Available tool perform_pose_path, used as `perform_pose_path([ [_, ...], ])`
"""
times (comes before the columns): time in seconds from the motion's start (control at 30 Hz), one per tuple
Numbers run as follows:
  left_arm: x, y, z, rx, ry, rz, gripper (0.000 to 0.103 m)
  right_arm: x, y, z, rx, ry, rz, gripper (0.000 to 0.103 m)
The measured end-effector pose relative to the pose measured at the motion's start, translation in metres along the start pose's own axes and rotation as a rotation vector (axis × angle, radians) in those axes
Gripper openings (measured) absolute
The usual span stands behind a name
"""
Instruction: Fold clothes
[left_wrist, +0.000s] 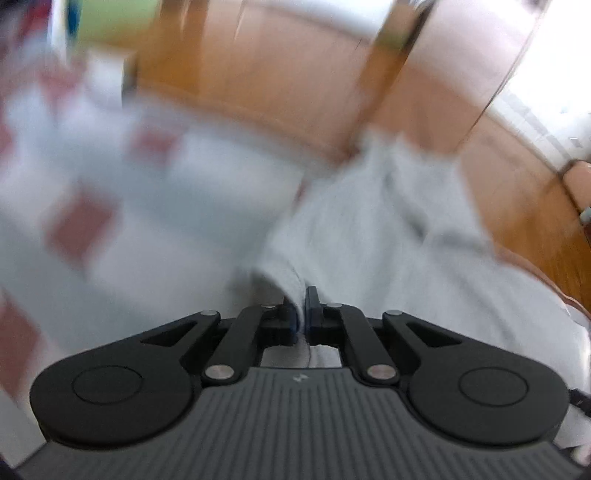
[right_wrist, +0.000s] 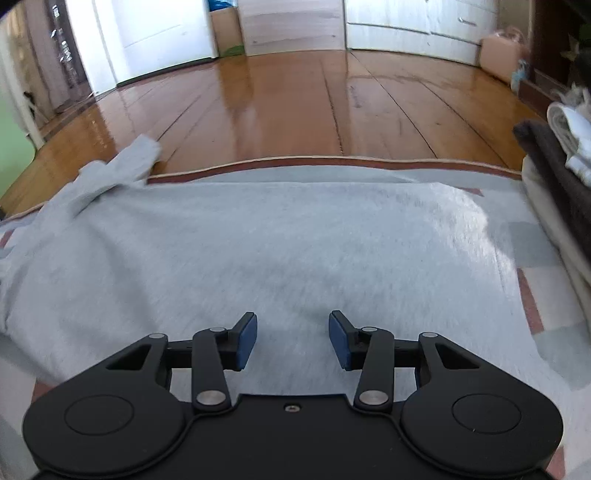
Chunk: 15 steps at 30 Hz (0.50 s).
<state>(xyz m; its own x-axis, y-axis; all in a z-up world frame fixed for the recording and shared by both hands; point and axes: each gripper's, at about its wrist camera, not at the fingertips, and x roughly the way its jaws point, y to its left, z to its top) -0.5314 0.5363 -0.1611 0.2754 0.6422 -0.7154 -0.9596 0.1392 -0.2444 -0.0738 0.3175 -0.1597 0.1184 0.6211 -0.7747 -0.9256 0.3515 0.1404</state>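
Left wrist view is blurred; the left gripper (left_wrist: 303, 314) is seen pinched on a fold of the grey garment (left_wrist: 369, 229). In the right wrist view, the right gripper (right_wrist: 293, 339) is held spread above the garment, which is laid on the patterned rug (right_wrist: 532, 306), its sleeve (right_wrist: 122, 166) reaching the wooden floor (right_wrist: 295, 103) beyond.

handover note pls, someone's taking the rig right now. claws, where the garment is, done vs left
Left claw: shut on an edge of the grey garment; that view is motion-blurred.
Right claw: open, empty, low over the garment's middle.
Garment: spread on the rug, one sleeve reaching onto the wood floor. Stack of folded clothes to the right.
Done: garment laid out, left edge gripped.
Left: all of this garment's folds, then probably stacking it.
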Motion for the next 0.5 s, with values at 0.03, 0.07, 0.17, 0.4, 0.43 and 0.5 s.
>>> perform_pose_path([
  [0.03, -0.012, 0.003, 0.005, 0.000, -0.041, 0.014, 0.003, 0.004, -0.004, 0.000, 0.002, 0.014, 0.017, 0.048],
  [0.07, -0.024, 0.005, 0.010, -0.001, -0.081, 0.027, 0.003, 0.007, -0.006, -0.001, -0.010, 0.034, 0.029, 0.048],
  [0.17, -0.021, 0.016, 0.009, 0.021, -0.041, 0.082, 0.004, 0.006, -0.010, -0.010, -0.086, 0.053, 0.061, 0.048],
  [0.4, 0.020, 0.035, -0.007, 0.059, 0.198, 0.266, 0.037, -0.002, -0.015, -0.018, -0.138, 0.068, 0.068, 0.048],
  [0.43, 0.016, 0.034, -0.003, 0.058, 0.182, 0.302, 0.060, -0.002, -0.013, -0.018, -0.155, 0.071, 0.063, 0.049],
  [0.5, 0.005, 0.027, 0.007, 0.087, 0.128, 0.390, 0.067, -0.002, -0.010, -0.019, -0.182, 0.073, 0.058, 0.051],
])
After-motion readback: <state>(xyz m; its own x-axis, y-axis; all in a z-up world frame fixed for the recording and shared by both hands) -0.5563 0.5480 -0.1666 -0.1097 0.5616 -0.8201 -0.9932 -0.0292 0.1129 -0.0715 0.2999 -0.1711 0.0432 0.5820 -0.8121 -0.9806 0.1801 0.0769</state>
